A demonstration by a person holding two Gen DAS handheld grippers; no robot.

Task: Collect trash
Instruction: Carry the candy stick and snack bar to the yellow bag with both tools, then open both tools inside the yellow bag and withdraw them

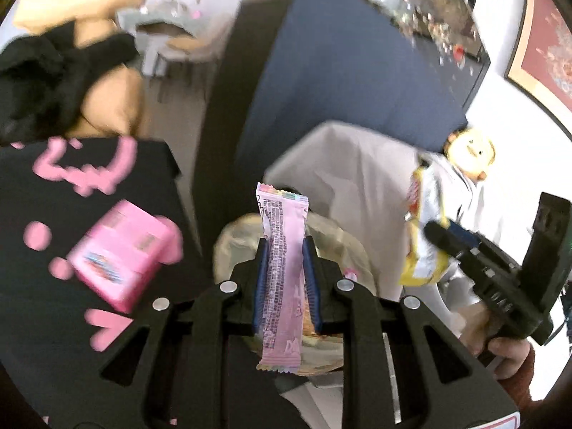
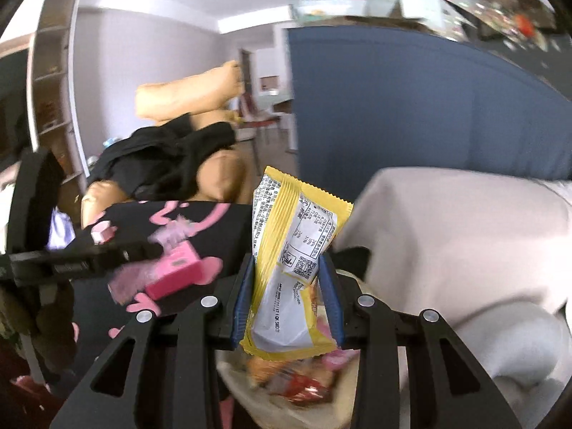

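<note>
My left gripper (image 1: 285, 246) is shut on a long pink snack wrapper (image 1: 282, 271) that stands upright between its blue pads. Below it lies the mouth of a clear-lined trash bin (image 1: 232, 246) with wrappers inside. My right gripper (image 2: 287, 264) is shut on a yellow and white snack wrapper (image 2: 286, 279), also over the trash bin (image 2: 286, 389), where red and orange wrappers show, blurred. In the left wrist view the right gripper (image 1: 438, 236) comes in from the right with the yellow wrapper (image 1: 425, 228), a hand (image 1: 507, 354) behind it. The left gripper (image 2: 143, 250) shows at left in the right wrist view.
A black table cover with pink print (image 1: 71, 286) lies to the left, with a pink box (image 1: 121, 254) on it. A pale cloth-covered seat (image 2: 464, 250) is at right, a blue partition (image 2: 393, 107) behind, a tan sofa with black clothes (image 2: 171, 157) farther back.
</note>
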